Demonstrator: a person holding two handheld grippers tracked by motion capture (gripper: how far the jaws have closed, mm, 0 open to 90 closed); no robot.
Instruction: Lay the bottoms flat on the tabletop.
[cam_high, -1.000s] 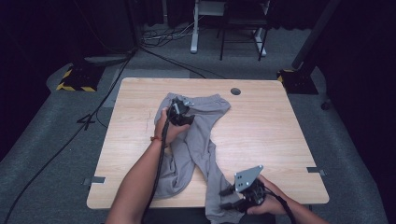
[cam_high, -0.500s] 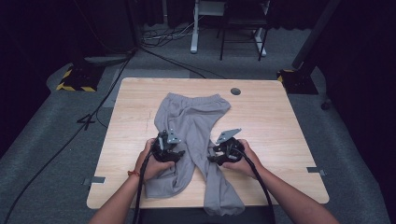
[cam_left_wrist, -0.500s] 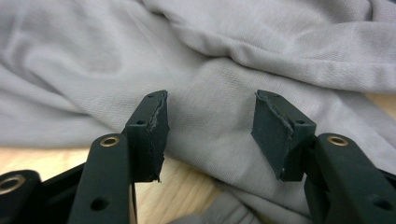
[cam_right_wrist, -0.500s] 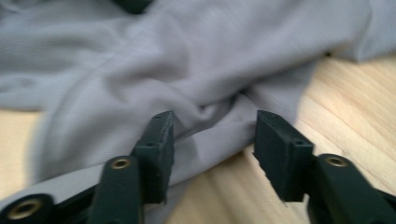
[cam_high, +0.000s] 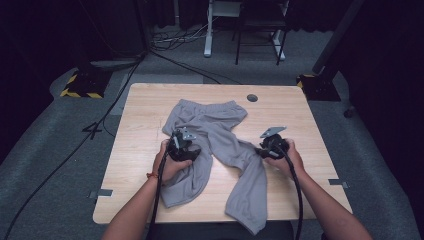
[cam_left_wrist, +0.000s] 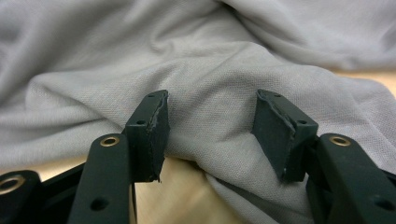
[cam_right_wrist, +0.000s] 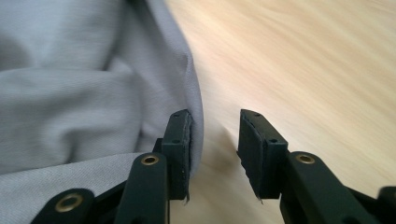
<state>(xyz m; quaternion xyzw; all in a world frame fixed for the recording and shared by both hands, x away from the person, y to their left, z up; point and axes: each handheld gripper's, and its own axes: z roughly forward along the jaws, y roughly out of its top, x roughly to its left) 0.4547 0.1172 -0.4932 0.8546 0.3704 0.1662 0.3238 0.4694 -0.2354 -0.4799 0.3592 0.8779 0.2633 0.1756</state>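
Note:
Grey sweatpants (cam_high: 220, 125) lie spread on the wooden table (cam_high: 145, 115), waistband at the far side and legs toward me. My left gripper (cam_high: 190, 149) rests on the left leg. In the left gripper view its jaws have just been opening, and the left gripper (cam_left_wrist: 210, 109) stands open with a raised fold of the sweatpants (cam_left_wrist: 187, 56) between the pads. My right gripper (cam_high: 260, 151) is at the outer edge of the right leg. There the right gripper (cam_right_wrist: 215, 135) has just been closing. It is open, with the sweatpants' edge (cam_right_wrist: 70, 84) against one pad and bare table (cam_right_wrist: 303, 60) in the gap.
A round cable hole (cam_high: 252, 98) sits near the table's far edge. The right leg's hem (cam_high: 250, 220) hangs over the front edge. Beyond the table stand a white desk leg (cam_high: 207, 30), a chair and a yellow-black striped base (cam_high: 80, 89) on grey carpet.
The left gripper came down from the waistband to the left leg. The right gripper swept from the front edge up and out to the right leg's side. The legs now lie spread apart.

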